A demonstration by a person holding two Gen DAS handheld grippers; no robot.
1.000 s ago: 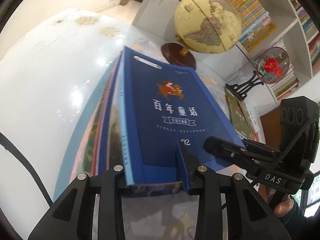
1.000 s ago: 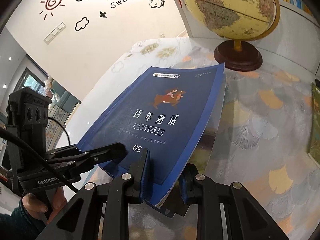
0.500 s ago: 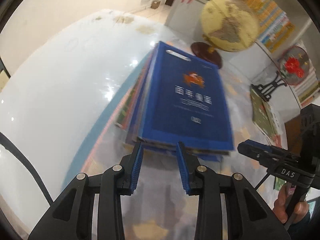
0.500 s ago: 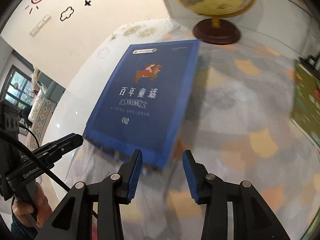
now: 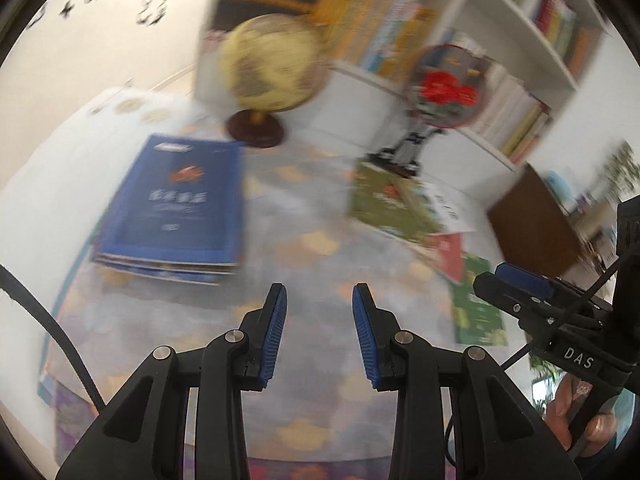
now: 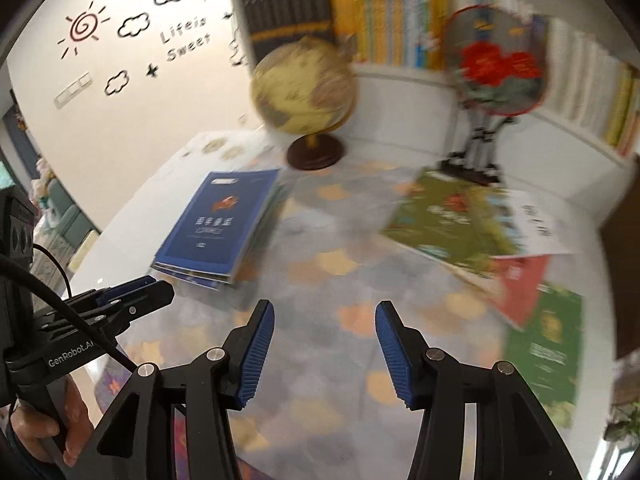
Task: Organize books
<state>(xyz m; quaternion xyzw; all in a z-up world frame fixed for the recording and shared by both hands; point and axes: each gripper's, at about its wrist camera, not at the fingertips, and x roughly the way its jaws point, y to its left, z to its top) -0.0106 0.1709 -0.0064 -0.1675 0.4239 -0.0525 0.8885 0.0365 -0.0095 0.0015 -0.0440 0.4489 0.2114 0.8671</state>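
Note:
A blue book (image 5: 176, 204) lies on top of a stack of books at the table's left; it also shows in the right wrist view (image 6: 216, 224). Loose books lie overlapping at the right: an olive one (image 6: 448, 216), a white one (image 6: 536, 224), a red one (image 6: 520, 284) and a green one (image 6: 548, 340). My left gripper (image 5: 319, 300) hangs open above the patterned cloth, nothing between its fingers. The jaws of my right gripper (image 6: 325, 312) are opening, with nothing between them. Both grippers are clear of the stack.
A yellow globe (image 5: 272, 68) on a dark base stands behind the blue book. A round fan ornament (image 5: 444, 84) with red flowers stands on a stand behind the loose books. Filled bookshelves (image 5: 520, 20) line the back. A hand (image 6: 52, 428) holds the left gripper.
Both grippers have let go of the blue book, which now lies flat on the stack. They pulled back and upward and swung toward the right. The right jaws have spread wider.

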